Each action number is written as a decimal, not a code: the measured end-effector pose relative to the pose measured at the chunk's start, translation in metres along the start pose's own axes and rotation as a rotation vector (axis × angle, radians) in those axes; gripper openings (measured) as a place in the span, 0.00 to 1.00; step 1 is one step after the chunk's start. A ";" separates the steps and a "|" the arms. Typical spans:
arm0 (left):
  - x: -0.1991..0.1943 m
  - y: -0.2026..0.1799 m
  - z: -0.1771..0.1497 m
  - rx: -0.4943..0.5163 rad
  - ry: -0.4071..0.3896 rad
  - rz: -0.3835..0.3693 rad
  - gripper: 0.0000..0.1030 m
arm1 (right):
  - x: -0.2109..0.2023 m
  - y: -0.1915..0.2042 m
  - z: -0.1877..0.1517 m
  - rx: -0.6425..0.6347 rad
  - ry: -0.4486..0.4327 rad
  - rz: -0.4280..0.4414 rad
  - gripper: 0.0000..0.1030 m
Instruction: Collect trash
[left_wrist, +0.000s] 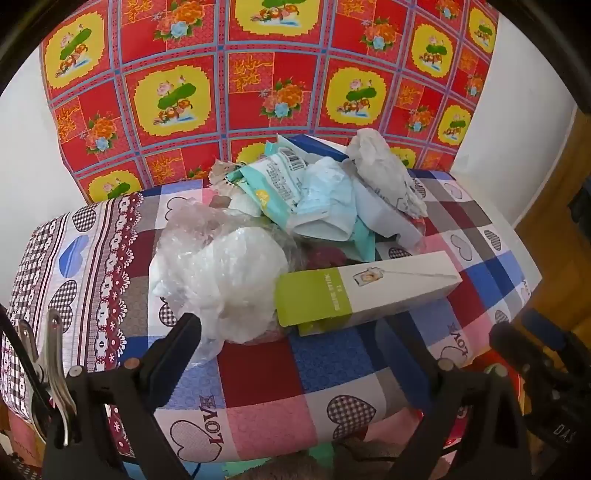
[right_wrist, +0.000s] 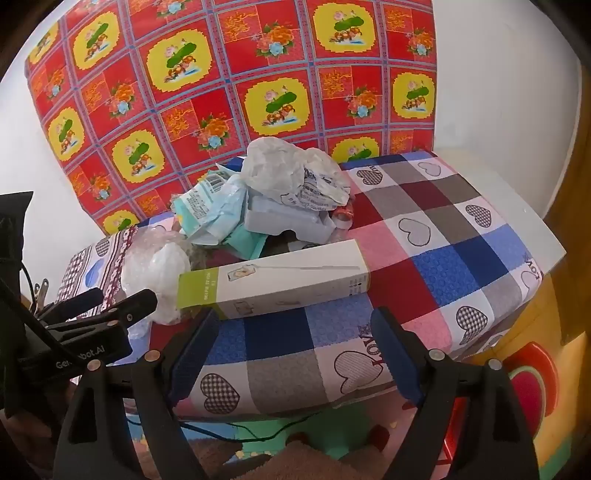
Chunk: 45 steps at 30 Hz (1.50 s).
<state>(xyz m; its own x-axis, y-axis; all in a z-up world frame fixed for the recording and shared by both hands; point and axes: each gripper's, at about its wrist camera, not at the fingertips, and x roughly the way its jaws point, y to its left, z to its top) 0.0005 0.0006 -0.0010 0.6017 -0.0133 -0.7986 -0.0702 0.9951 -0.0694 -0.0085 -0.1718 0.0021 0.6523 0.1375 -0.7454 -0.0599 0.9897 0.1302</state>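
A heap of trash lies on a table covered with a heart-patterned patchwork cloth (left_wrist: 332, 369) (right_wrist: 461, 236). Nearest is a long white box with a green end (left_wrist: 369, 291) (right_wrist: 273, 284). Left of it sits a wad of clear bubble wrap (left_wrist: 221, 273) (right_wrist: 159, 273). Behind are teal wipe packets (left_wrist: 280, 184) (right_wrist: 207, 206), a crumpled white plastic bag (left_wrist: 384, 166) (right_wrist: 288, 170) and a pale grey tray (right_wrist: 288, 218). My left gripper (left_wrist: 290, 325) is open, its left finger beside the bubble wrap. My right gripper (right_wrist: 295, 314) is open just short of the box, holding nothing.
A red flowered cloth (left_wrist: 258, 74) (right_wrist: 221, 74) hangs behind the table between white walls. A metal clip (left_wrist: 55, 350) grips the cloth at the table's left edge. Wooden furniture (left_wrist: 561, 221) stands to the right. A red and green object (right_wrist: 532, 376) lies on the floor.
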 end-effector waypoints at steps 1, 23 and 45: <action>0.000 -0.001 0.000 0.004 -0.001 -0.001 0.95 | 0.000 0.000 0.000 0.001 0.001 0.000 0.83; 0.005 0.007 0.002 -0.001 0.014 0.001 0.95 | 0.002 0.003 0.002 -0.005 0.008 -0.006 0.83; 0.006 0.005 0.002 -0.005 0.013 -0.004 0.95 | 0.002 0.004 0.003 -0.002 0.006 -0.007 0.83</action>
<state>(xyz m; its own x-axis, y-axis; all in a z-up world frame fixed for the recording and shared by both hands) 0.0050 0.0061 -0.0048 0.5915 -0.0188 -0.8061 -0.0716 0.9946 -0.0757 -0.0050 -0.1678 0.0034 0.6482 0.1305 -0.7502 -0.0569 0.9908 0.1231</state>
